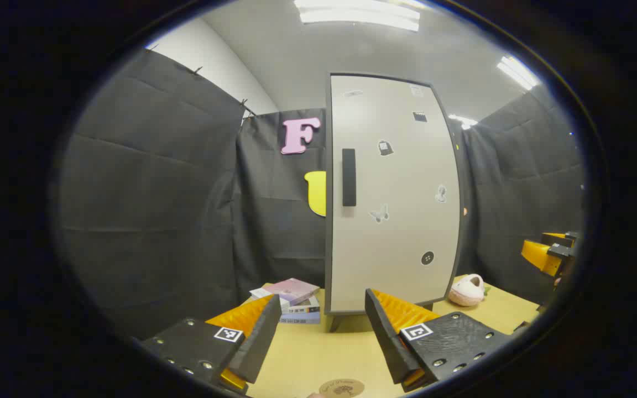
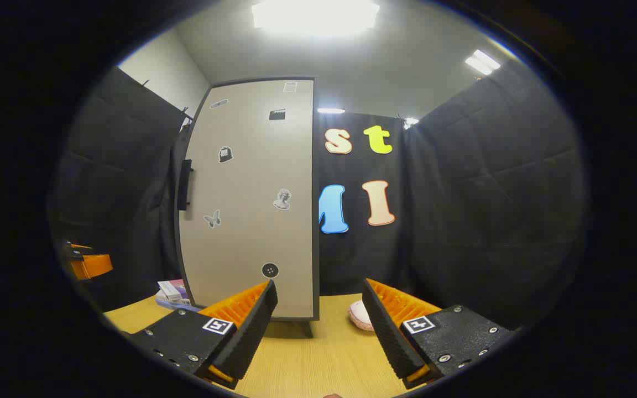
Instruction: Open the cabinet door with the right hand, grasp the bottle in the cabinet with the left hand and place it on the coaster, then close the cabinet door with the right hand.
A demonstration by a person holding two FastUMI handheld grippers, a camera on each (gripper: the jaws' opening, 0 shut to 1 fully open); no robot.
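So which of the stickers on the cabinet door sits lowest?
The round dark button sticker, near the bottom of the cabinet door on the side away from the handle. The butterfly sticker and the others all sit higher.

We list a pale grey cabinet door [image 1: 393, 193] with a dark frame, a black handle [image 1: 349, 177] and small black-and-grey stickers. Under it we note a light yellow wood-grain table [image 1: 318, 354], a brown patterned coaster [image 1: 342, 387], and at lower right a pink-and-cream slipper [image 1: 466, 290].

Cabinet [image 1: 393, 193] on table [image 1: 307, 354], books [image 1: 293, 301] left, coaster [image 1: 342, 387] in front
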